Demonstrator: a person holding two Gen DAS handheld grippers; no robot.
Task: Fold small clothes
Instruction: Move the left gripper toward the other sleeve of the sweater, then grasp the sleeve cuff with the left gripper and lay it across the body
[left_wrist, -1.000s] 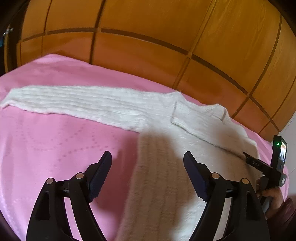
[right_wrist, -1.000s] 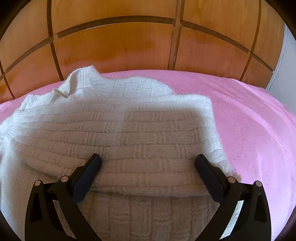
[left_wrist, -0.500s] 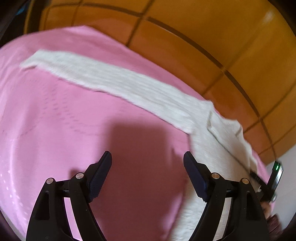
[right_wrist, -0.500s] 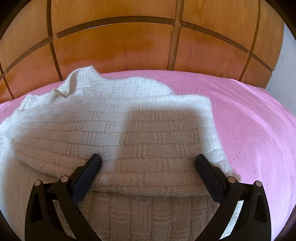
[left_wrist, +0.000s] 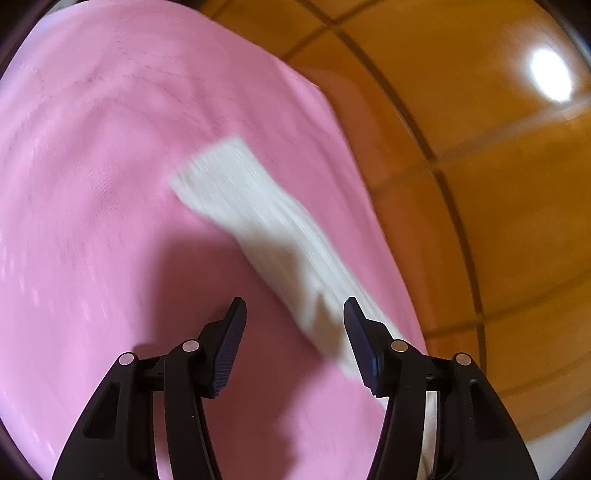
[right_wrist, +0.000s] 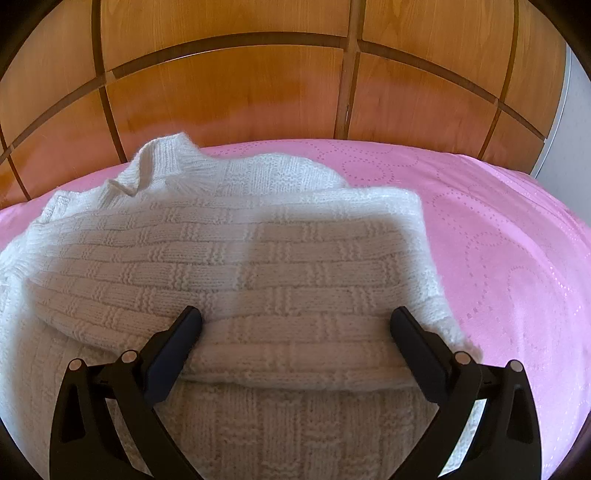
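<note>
A white knitted sweater (right_wrist: 229, 258) lies on the pink bedspread (right_wrist: 498, 240), one side folded across its body. My right gripper (right_wrist: 295, 325) hovers open over that fold, its fingers wide apart and pressing on nothing. In the left wrist view the sweater's long sleeve (left_wrist: 266, 221) stretches flat across the pink cover, blurred by motion. My left gripper (left_wrist: 293, 317) is above the sleeve with its jaws closing. The sleeve passes under the gap near the right finger (left_wrist: 360, 343), and the pads do not press on it.
A wooden panelled headboard (right_wrist: 258, 92) runs along the far side of the bed and shows at the right as wooden panels (left_wrist: 498, 203) with a bright light reflection (left_wrist: 550, 74). A white wall strip (right_wrist: 570, 147) stands at the far right.
The left gripper swept from the sweater's body out along the sleeve toward its cuff, rolling as it went, and its jaws narrowed. The right gripper and the folded sweater stayed still.
</note>
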